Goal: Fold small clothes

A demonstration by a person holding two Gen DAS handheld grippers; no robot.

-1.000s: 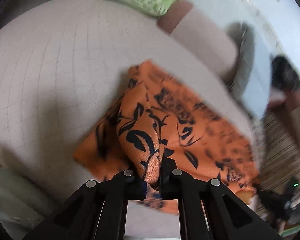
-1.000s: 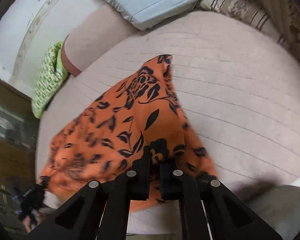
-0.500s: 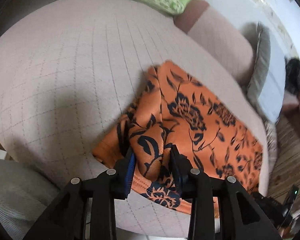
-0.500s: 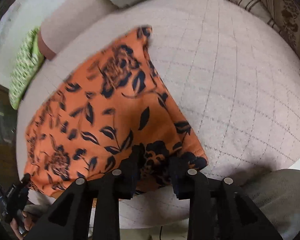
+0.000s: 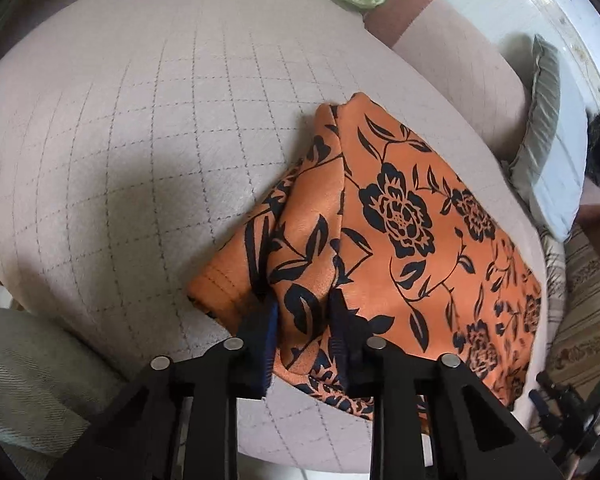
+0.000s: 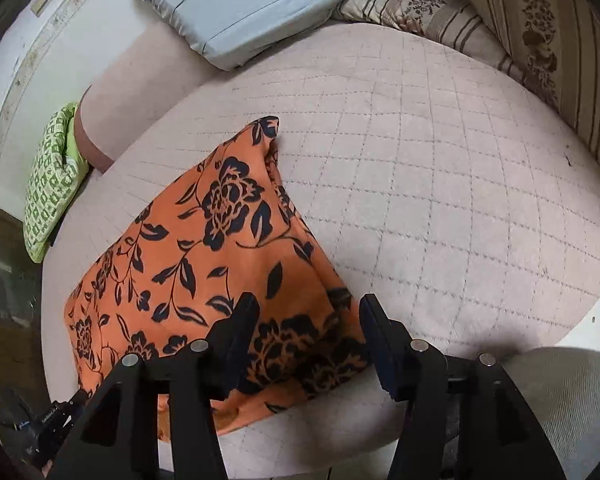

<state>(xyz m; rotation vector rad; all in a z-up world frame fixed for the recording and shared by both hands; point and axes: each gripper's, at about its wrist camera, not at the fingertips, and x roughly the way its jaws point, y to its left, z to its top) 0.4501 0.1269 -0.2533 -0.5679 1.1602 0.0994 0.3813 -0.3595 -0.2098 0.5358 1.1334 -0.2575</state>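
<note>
An orange garment with a black flower print (image 5: 400, 232) lies folded on a quilted pink-beige cushion (image 5: 140, 140), near its front edge. It also shows in the right wrist view (image 6: 204, 248). My left gripper (image 5: 302, 320) is partly open, with a raised fold of the garment's near-left corner between its fingers. My right gripper (image 6: 306, 324) is open wide over the garment's near-right corner and holds nothing.
A green patterned pillow (image 6: 52, 176) lies at the far left. A pale blue pillow (image 6: 240, 4) and striped floral cushions (image 6: 500, 12) lie along the back. Grey fabric (image 5: 28, 380) sits below the cushion's front edge.
Both grippers held the garment's near corners shut a second ago. They have opened, the right wider than the left, and the garment has settled flat on the cushion.
</note>
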